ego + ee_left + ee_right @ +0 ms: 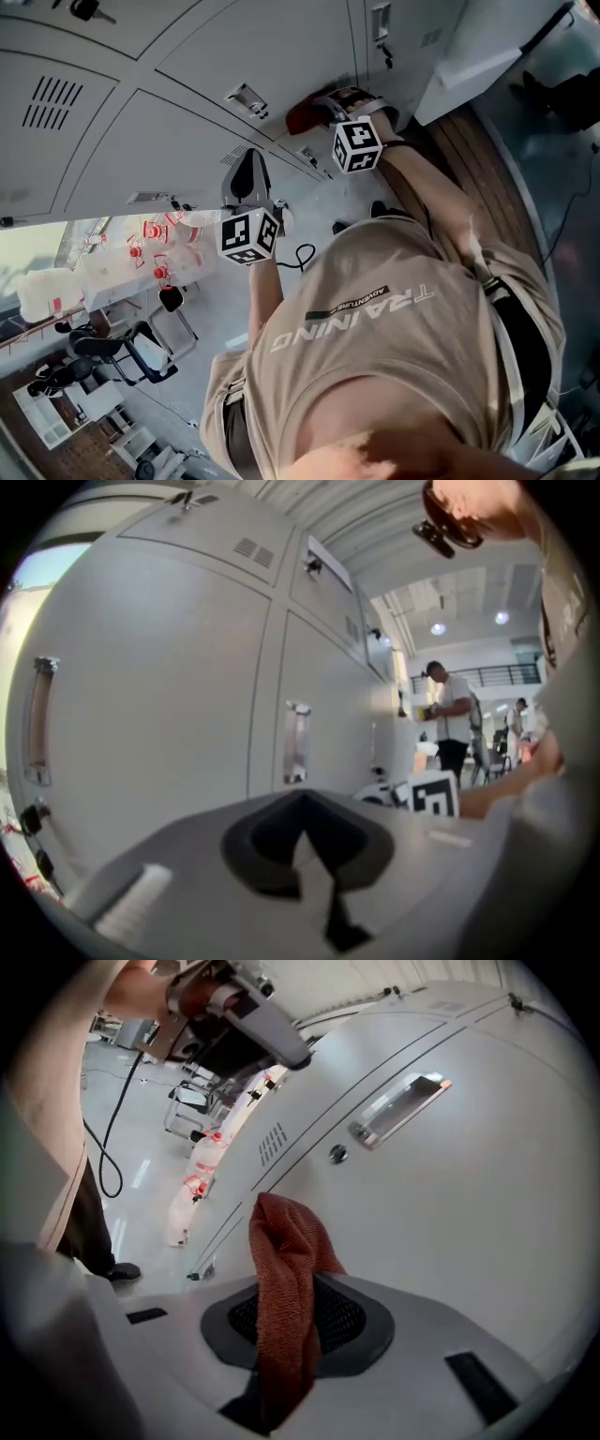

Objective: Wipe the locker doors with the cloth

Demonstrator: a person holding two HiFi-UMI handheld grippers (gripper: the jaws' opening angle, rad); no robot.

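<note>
the right gripper (287, 1358) had its jaws pinched on a rust-red woven cloth (286, 1251). the cloth was caught low down, so a loose fold stood up past the jaw tips. that grip looked chosen so that soft fabric, and not hard plastic, would meet the surface first. the fold rose towards a pale grey, smooth metal locker door (469, 1213), very near it, though whether it actually touched could not be told. in the head view the same cloth (306, 114) sat against the bank of lockers ahead of the right gripper's marker cube.

the left gripper (314, 855) had its jaws pressed together with nothing between them. it hung lower and apart from the lockers, probably parked out of the way, since wiping needs only one tool.

the cloth showed a coarse, open weave, limp and easily folded, the sort that would drag dust off paint without scratching. the doors were flat painted sheet metal with a faint sheen, split by thin dark seams. each carried a shiny bar handle (398, 1108), a small round lock (337, 1154) and a patch of narrow vent slots (272, 1145). these raised and recessed parts would likely snag the weave, so the broad flat panel seemed the easier place to wipe.
</note>
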